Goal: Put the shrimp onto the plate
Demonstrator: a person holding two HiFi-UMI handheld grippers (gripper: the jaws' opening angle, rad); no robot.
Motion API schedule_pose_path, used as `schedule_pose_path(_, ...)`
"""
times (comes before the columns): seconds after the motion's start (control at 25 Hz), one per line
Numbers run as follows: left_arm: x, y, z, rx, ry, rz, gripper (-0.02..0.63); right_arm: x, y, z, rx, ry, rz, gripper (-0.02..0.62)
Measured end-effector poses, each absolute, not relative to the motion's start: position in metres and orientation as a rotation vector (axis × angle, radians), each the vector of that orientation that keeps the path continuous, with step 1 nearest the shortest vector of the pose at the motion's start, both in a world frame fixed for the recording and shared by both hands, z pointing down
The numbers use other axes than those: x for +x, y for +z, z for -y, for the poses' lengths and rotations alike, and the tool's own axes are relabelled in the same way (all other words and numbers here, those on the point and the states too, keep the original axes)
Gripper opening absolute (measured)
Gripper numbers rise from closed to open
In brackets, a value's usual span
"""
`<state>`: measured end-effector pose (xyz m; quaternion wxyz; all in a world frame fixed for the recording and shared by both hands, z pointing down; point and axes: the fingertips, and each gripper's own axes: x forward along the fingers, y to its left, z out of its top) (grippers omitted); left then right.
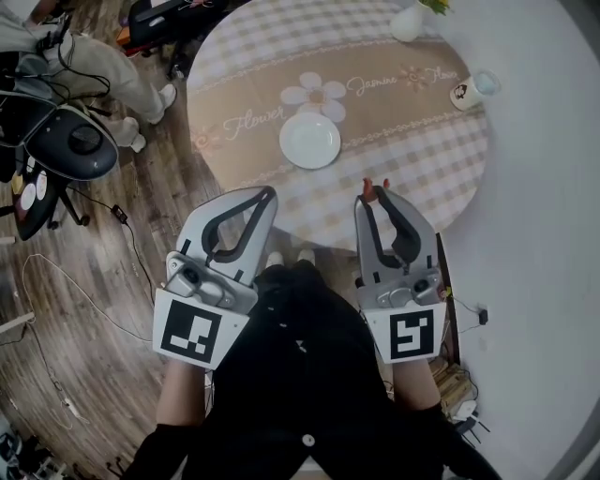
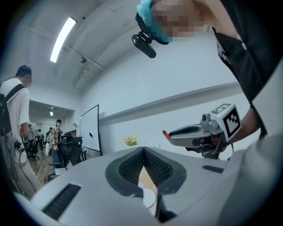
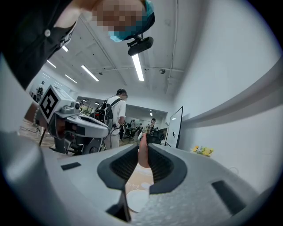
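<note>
A pink-orange shrimp [image 1: 374,190] [image 3: 143,151] is pinched between the tips of my right gripper [image 1: 377,199] [image 3: 142,154], its tail sticking out past the fingers, over the table's near edge. An empty white plate [image 1: 310,141] [image 3: 135,200] [image 2: 149,197] rests on the round table's middle, up and to the left of that gripper. My left gripper [image 1: 265,196] [image 2: 143,152] hovers at the near edge below the plate, its tips together with nothing held. The right gripper also shows at the right of the left gripper view.
The round table [image 1: 412,159] wears a checked cloth with a flower print. A white cup [image 1: 473,90] stands at its right rim and a white vase [image 1: 408,21] at the back. Office chairs [image 1: 70,141] and cables lie on the wooden floor to the left.
</note>
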<state>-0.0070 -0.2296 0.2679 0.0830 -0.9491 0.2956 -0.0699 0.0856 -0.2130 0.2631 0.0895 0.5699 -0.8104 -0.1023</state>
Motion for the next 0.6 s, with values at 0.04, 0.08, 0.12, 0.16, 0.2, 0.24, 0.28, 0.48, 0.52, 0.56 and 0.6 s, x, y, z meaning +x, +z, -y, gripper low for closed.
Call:
schedule_pose_path(0.04,-0.006,0.267,0.23,-2.831,-0.207,-0.888,0.003,0.086,0.264,0.214,1.688,-0.299,2.415,0.046)
schedule_pose_path(0.08,-0.005,0.266,0.231,-2.829,-0.205,-0.894,0.003,0.086,0.264,0.215,1.682,-0.295,2.421,0.046)
schedule_pose_path(0.12,-0.005,0.265,0.231,-2.826,-0.202,-0.901,0.003,0.086,0.263,0.216,1.675,-0.293,2.428,0.046)
schedule_pose_path(0.16,-0.004,0.264,0.232,-2.824,-0.199,-0.91,0.003,0.085,0.263,0.217,1.667,-0.294,2.435,0.046)
schedule_pose_path(0.2,-0.003,0.263,0.233,-2.822,-0.197,-0.922,0.003,0.085,0.263,0.219,1.658,-0.294,2.442,0.046)
schedule_pose_path(0.24,-0.003,0.263,0.233,-2.82,-0.195,-0.933,0.003,0.086,0.264,0.22,1.646,-0.293,2.448,0.046)
schedule_pose_path(0.28,-0.002,0.263,0.233,-2.818,-0.196,-0.942,0.003,0.086,0.265,0.22,1.634,-0.292,2.453,0.046)
schedule_pose_path(0.48,-0.004,0.264,0.235,-2.797,-0.215,-0.983,0.003,0.086,0.269,0.228,1.59,-0.289,2.482,0.046)
schedule_pose_path(0.52,-0.005,0.265,0.236,-2.794,-0.216,-0.996,0.003,0.086,0.27,0.231,1.58,-0.287,2.486,0.046)
schedule_pose_path(0.56,-0.006,0.265,0.237,-2.791,-0.217,-1.007,0.003,0.086,0.272,0.233,1.571,-0.286,2.488,0.046)
schedule_pose_path(0.6,-0.007,0.266,0.237,-2.789,-0.217,-1.017,0.003,0.087,0.274,0.235,1.563,-0.283,2.49,0.046)
